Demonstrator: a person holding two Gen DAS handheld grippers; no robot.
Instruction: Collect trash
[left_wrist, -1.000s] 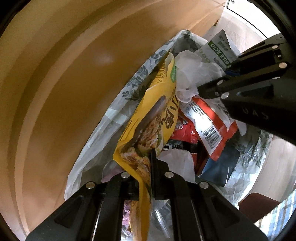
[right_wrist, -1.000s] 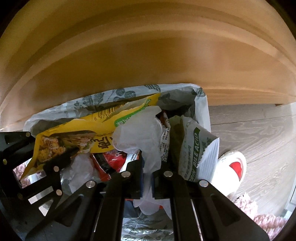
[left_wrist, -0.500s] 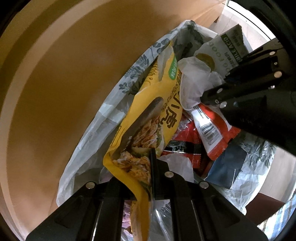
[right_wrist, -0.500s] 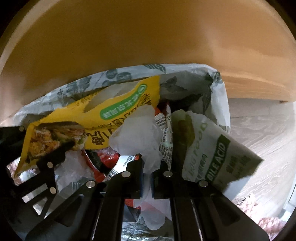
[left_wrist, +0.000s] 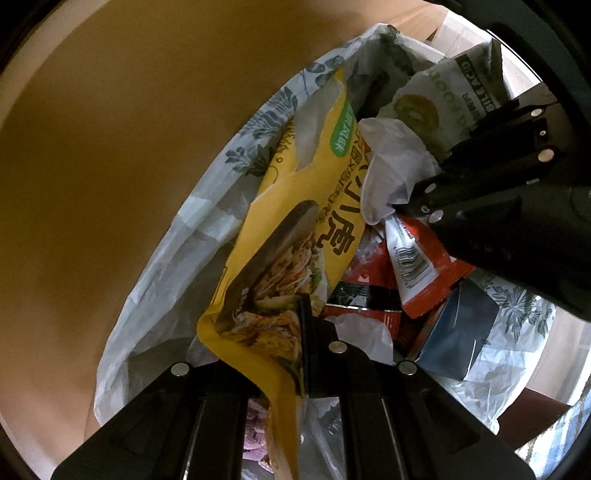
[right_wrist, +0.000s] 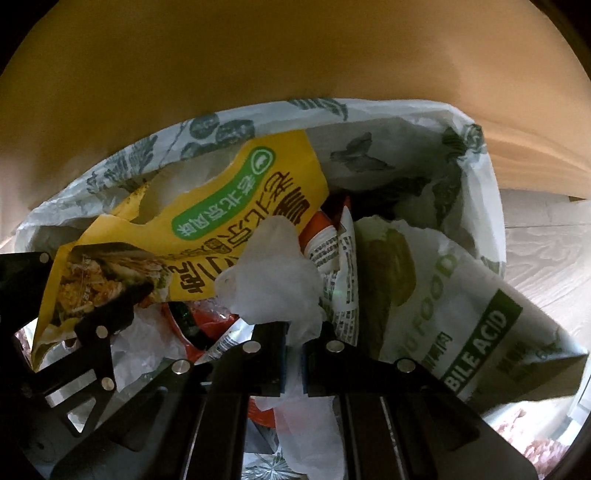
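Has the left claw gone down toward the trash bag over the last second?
Yes. The left claw, shut on the yellow wrapper, has sunk: the trash bag looms larger.

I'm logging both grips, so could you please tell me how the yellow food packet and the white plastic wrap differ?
The yellow food packet is printed with a dish photo and lettering; the white plastic wrap is plain and translucent. The packet is a long, mostly flat sheet; the wrap is crumpled. The left gripper pinches the packet; the right gripper pinches the wrap. Both hang over the leaf-print trash bag.
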